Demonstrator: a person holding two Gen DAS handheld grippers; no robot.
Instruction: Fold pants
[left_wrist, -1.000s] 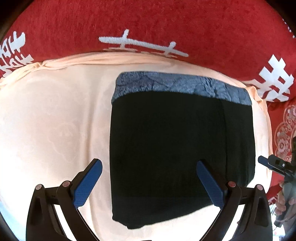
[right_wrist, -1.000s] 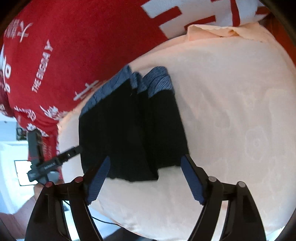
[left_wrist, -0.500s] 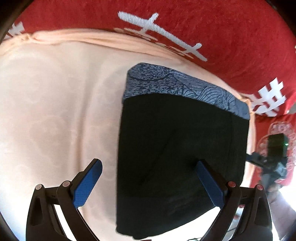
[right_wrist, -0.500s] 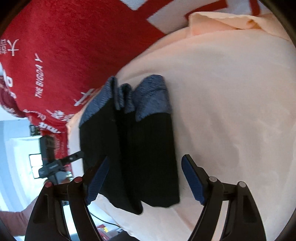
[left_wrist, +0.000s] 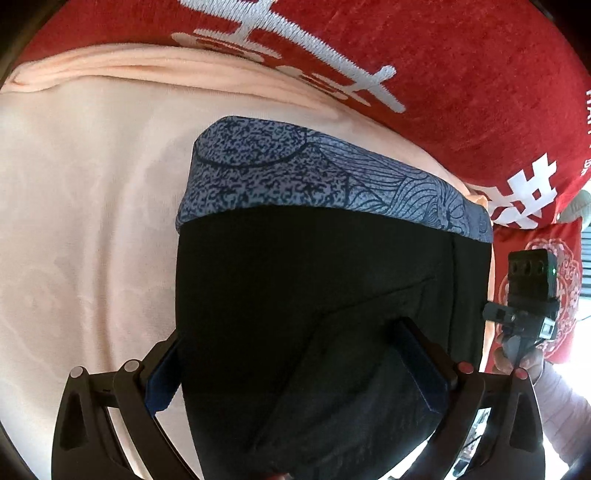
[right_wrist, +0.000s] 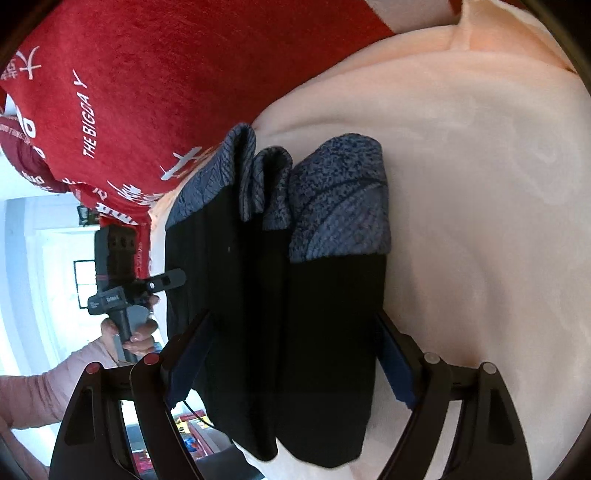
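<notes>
Item: black pants (left_wrist: 314, 314), blue-grey waistband (left_wrist: 321, 184), folded on your peach sheet (left_wrist: 85, 206), beside red blanket (left_wrist: 461, 66). Your left gripper (left_wrist: 295, 373) and right gripper (right_wrist: 291, 365) straddle them, jaws wide, the right's just widening. Right view alone shows stacked folds.

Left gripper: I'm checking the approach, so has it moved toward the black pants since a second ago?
Yes. The left gripper has dropped closer: its open fingers now straddle the pants, which fill more of the peach sheet.

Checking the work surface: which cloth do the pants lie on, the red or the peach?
The peach cloth. The pants rest on it, while the red cloth with white characters lies beyond them.
</notes>
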